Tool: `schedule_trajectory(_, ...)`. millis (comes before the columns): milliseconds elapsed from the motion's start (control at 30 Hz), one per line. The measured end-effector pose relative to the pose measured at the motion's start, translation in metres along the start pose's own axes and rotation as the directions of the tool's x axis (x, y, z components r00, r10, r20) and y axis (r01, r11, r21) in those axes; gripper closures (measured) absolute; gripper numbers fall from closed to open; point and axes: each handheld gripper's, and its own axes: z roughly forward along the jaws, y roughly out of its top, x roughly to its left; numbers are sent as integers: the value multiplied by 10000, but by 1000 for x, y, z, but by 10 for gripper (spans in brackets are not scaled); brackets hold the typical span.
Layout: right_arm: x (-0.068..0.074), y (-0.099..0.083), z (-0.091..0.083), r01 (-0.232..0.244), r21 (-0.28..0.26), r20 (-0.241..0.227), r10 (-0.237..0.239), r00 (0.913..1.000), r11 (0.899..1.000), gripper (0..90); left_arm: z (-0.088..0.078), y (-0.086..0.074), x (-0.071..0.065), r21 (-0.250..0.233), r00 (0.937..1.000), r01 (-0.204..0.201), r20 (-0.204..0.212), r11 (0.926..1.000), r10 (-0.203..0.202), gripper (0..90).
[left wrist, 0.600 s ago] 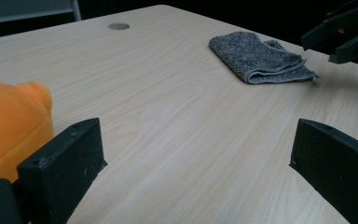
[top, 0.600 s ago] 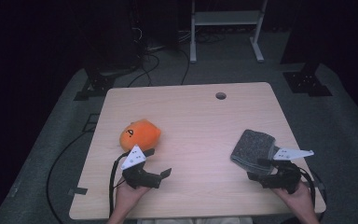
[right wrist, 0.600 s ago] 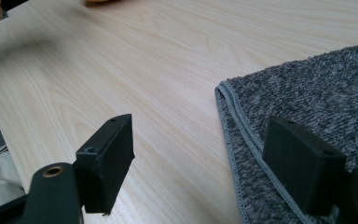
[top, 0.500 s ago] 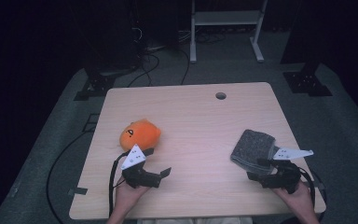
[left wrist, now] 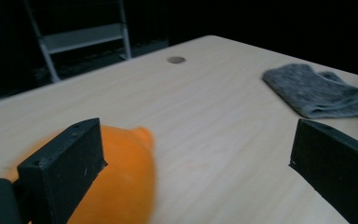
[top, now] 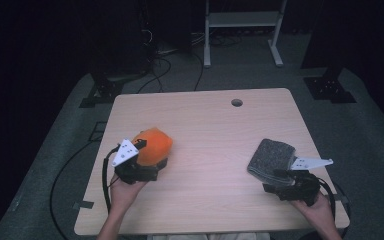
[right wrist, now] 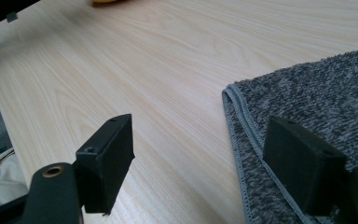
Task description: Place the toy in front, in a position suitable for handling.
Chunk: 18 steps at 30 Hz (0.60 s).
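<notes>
my left gripper (top: pixel 152 167) jaws apart at orange plush toy (top: pixel 152 145), table's left side. looks soft, light, squashy: pinch its bulging middle. my right gripper (top: pixel 275 181) jaws apart at folded grey towel (top: pixel 272 157).

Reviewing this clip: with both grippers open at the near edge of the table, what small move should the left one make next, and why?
Probably ease the left gripper sideways so the orange plush toy sits between its jaws. They stand wide open, and the toy lies against one jaw only, off to the side. The right gripper is open at the grey towel.
</notes>
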Motion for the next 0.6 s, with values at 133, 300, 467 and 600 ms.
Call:
schedule_trajectory(133, 1, 0, -1, 14, -69, -70, -14, 10000, 10000, 233, -6, 4, 21, 4, 9983, 140, -567, 9999, -140, 22)
schedule_trajectory(300, 1, 2, 3, 84, 71, -158, -83, 9998, 9999, 233, 0, -7, 43, 590, 9954, 490, -852, 9971, -438, 23)
schedule_trajectory(467, 1, 3, 5, 161, 137, -198, -158, 9997, 9998, 233, 8, -15, 51, 936, 9937, 675, -956, 9933, -585, 24)
schedule_trajectory(600, 1, 1, 4, 163, 165, -231, -159, 9996, 9997, 233, 15, -19, 59, 1094, 9914, 909, -1038, 9898, -796, 52)
